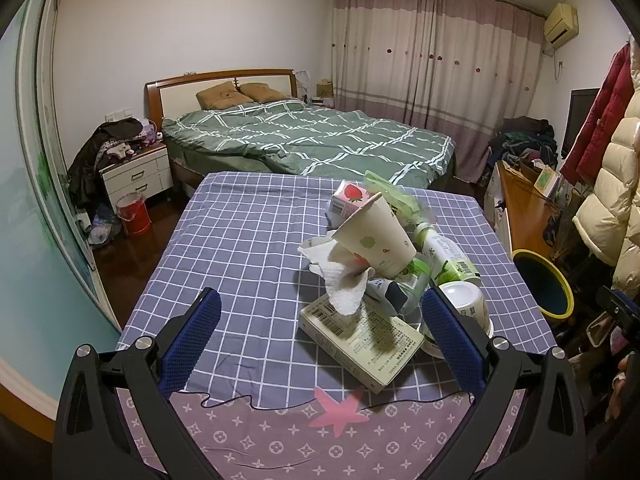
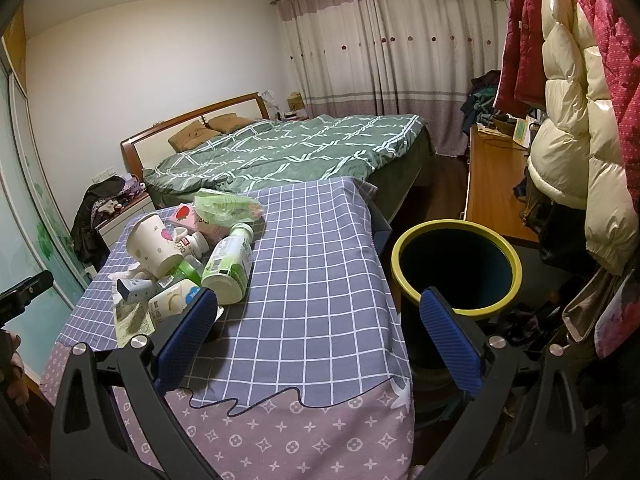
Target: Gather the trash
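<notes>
On the table (image 1: 224, 240), under a blue checked cloth, a heap of trash right of centre: paper cup (image 1: 372, 236) tipped on its side atop the pile, crumpled tissue (image 1: 340, 276) just below and touching it, flat carton (image 1: 360, 340) nearest the camera with the tissue draped over its far end. Behind the cup, a pink strawberry milk box (image 1: 346, 198) and a green plastic bag (image 1: 390, 190). To the right, a green-labelled bottle (image 1: 446, 258) lying down, and a white tub (image 1: 466, 304) partly hidden by the blue pad. Left gripper (image 1: 320, 336) low over the near edge of the table, pads wide apart, empty, the carton between them. Right gripper (image 2: 318, 338) likewise spread and empty, poised over the table's right corner, with the pile (image 2: 192, 264) up against its left pad. Beside the table on the right, just off its edge, a dark bin (image 2: 456, 268) with a yellow rim, mouth open upward, the right pad overlapping its near rim. Beyond the table, a bed (image 1: 312, 136) with green quilt; hanging coats (image 2: 572, 120) crowding the right side above the bin.
</notes>
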Motion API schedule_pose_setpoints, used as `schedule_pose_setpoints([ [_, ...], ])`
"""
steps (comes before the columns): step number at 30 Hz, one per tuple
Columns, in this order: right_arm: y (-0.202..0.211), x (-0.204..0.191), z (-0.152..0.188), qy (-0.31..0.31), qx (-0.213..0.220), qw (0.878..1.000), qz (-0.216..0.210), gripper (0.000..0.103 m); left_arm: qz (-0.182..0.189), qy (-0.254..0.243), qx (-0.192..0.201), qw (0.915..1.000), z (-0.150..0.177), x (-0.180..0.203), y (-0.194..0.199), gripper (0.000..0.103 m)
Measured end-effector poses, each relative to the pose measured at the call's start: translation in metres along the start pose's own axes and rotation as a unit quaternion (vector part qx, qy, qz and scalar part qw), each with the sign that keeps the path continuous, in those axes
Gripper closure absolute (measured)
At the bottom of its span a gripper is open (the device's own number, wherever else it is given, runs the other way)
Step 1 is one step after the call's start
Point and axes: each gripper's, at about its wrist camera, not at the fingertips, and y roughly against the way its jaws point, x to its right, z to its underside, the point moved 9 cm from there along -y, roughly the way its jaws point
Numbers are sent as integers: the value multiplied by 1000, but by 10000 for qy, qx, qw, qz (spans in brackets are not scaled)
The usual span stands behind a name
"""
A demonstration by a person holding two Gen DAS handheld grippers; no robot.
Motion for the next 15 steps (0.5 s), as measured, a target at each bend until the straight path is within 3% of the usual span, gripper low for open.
schedule_pose_setpoints([
  [15, -1, -2, 1, -10, -9, 10000, -14, 6, -3, 1, -37, 10000, 1, 0, -1, 4],
])
